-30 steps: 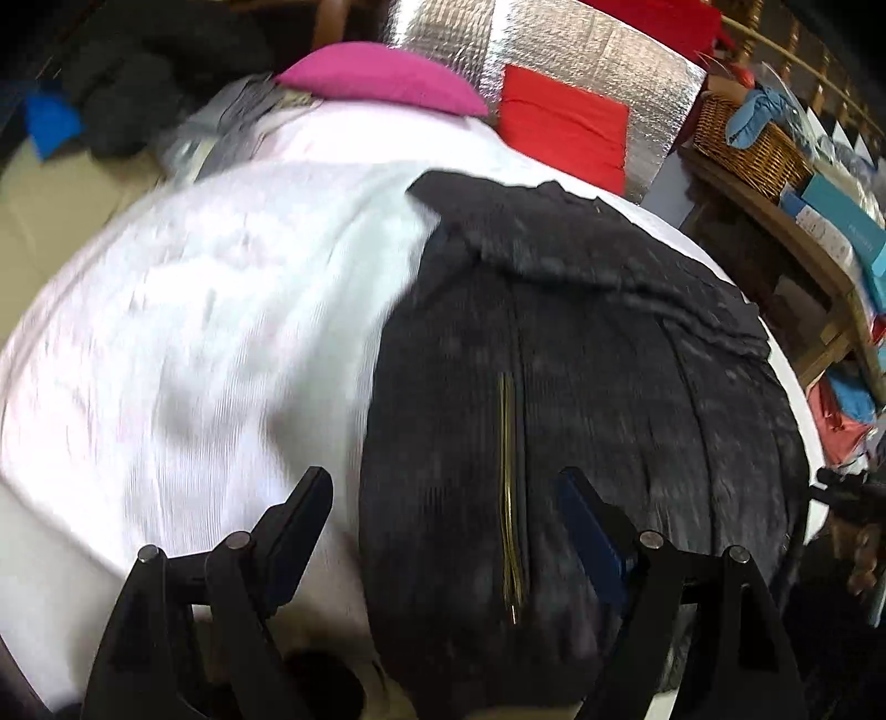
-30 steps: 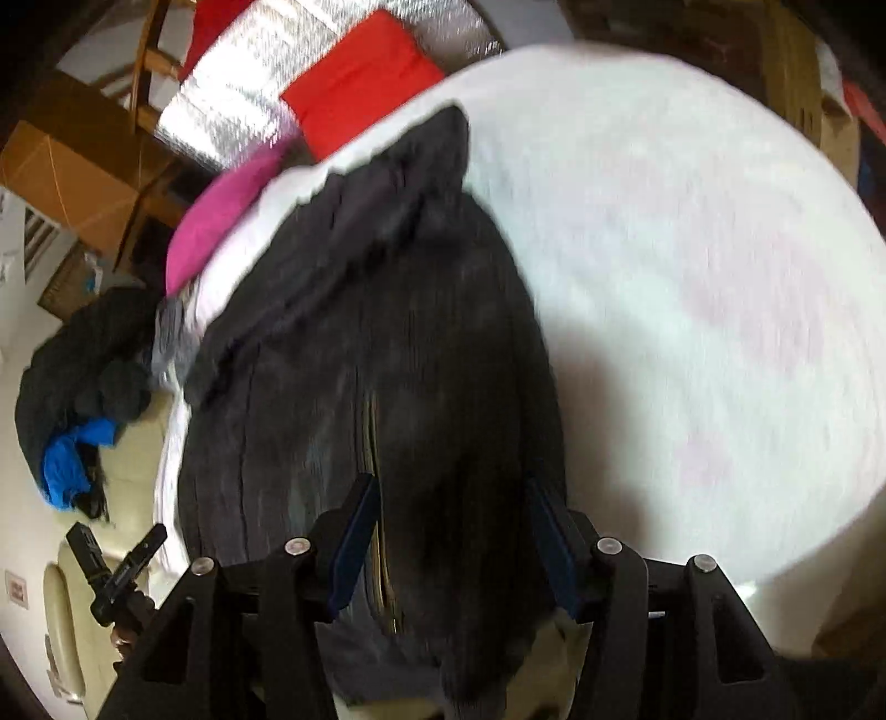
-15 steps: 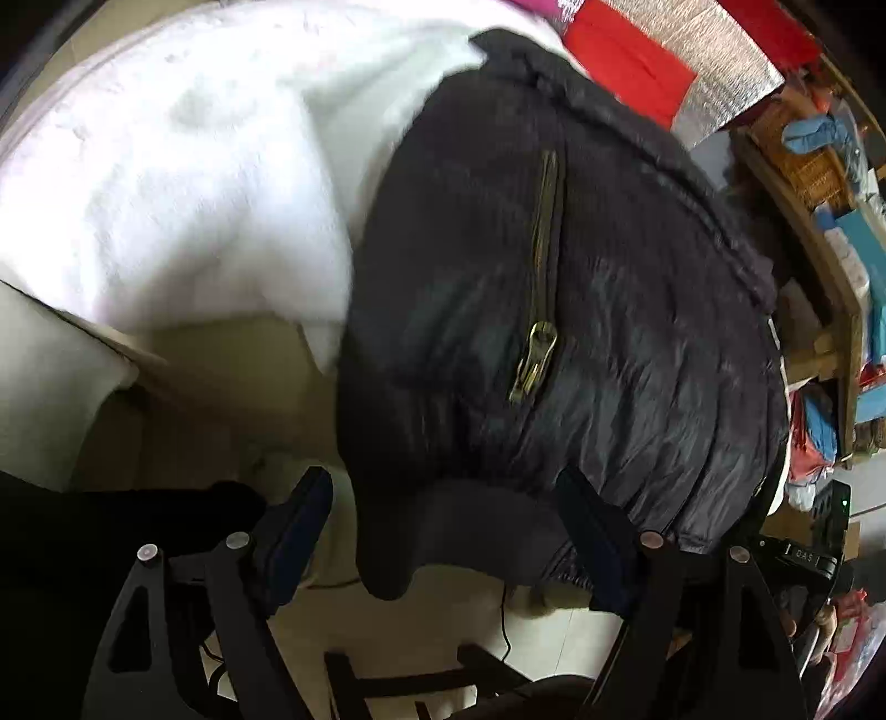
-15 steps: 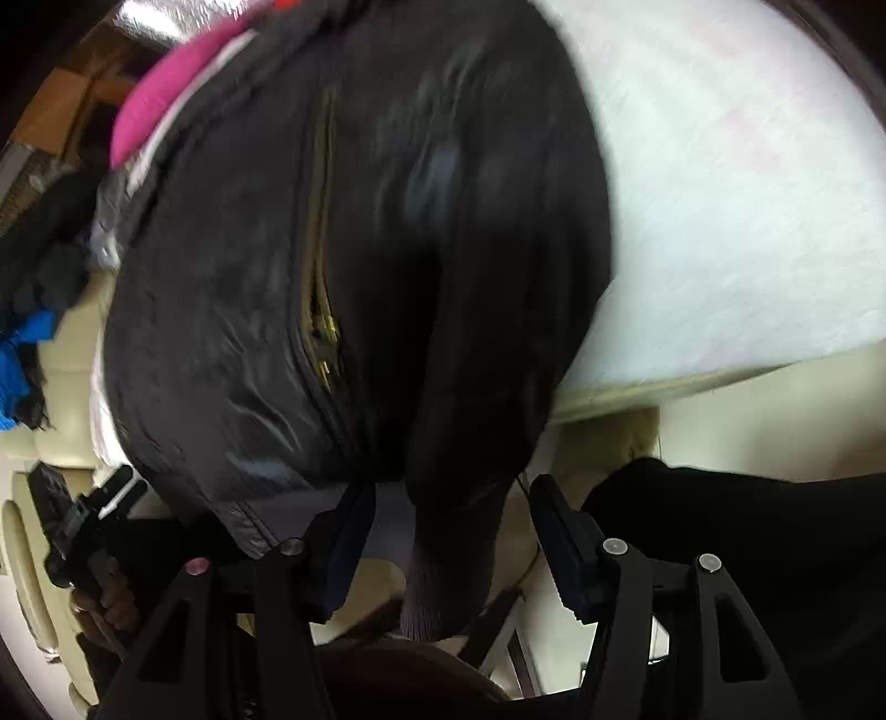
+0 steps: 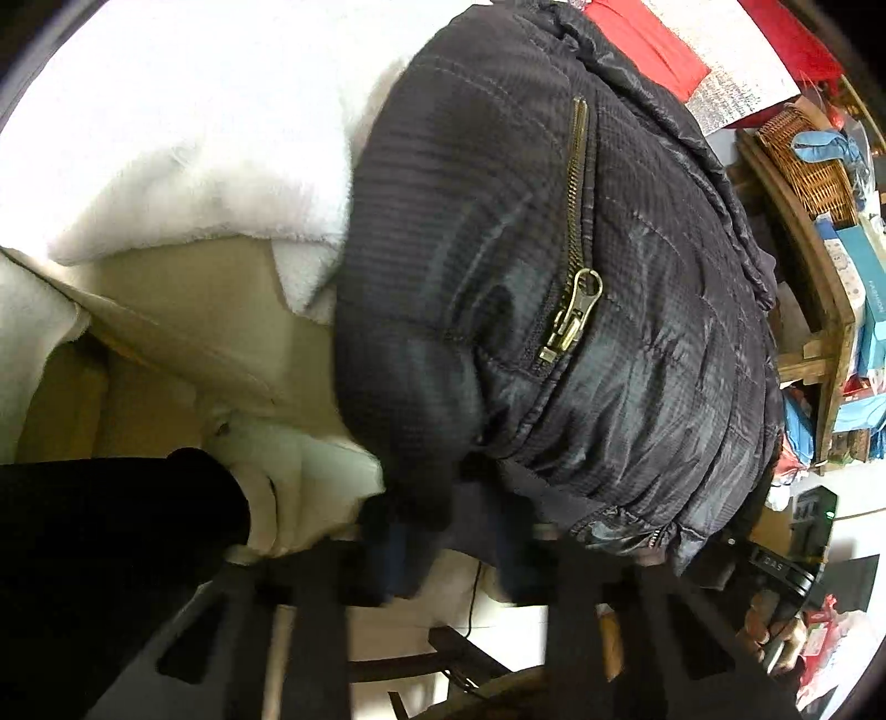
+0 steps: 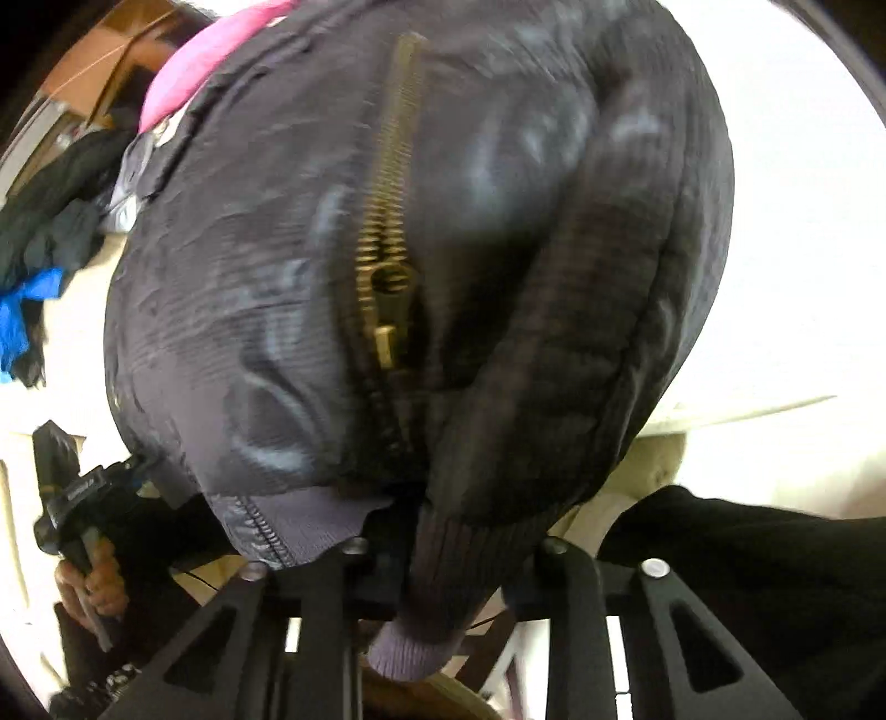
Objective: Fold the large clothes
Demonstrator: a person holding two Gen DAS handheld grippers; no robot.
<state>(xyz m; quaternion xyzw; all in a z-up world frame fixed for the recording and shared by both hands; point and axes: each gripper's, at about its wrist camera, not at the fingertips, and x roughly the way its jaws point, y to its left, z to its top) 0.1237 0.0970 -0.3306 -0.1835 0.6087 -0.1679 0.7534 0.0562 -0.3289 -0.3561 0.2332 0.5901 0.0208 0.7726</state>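
A black quilted jacket (image 5: 554,277) with a brass zipper (image 5: 573,310) lies on a white fluffy blanket (image 5: 194,127), its bottom hem hanging over the near edge. My left gripper (image 5: 451,548) has closed in on the hem near the jacket's left corner, the cloth between its blue pads. In the right wrist view the jacket (image 6: 277,304) fills the frame; my right gripper (image 6: 443,559) is closed in around the hanging ribbed sleeve cuff (image 6: 415,648) and hem. The fingertips of both are hidden by cloth.
A wooden shelf with a wicker basket (image 5: 803,160) and boxes stands at the right. Red cloth (image 5: 653,50) and a silver sheet lie behind the jacket. A pink cushion (image 6: 210,61) and a dark clothes heap (image 6: 50,205) lie at the far left.
Both grippers moved down to the near edge of the table and narrowed from wide open onto the jacket's hem and cuff.
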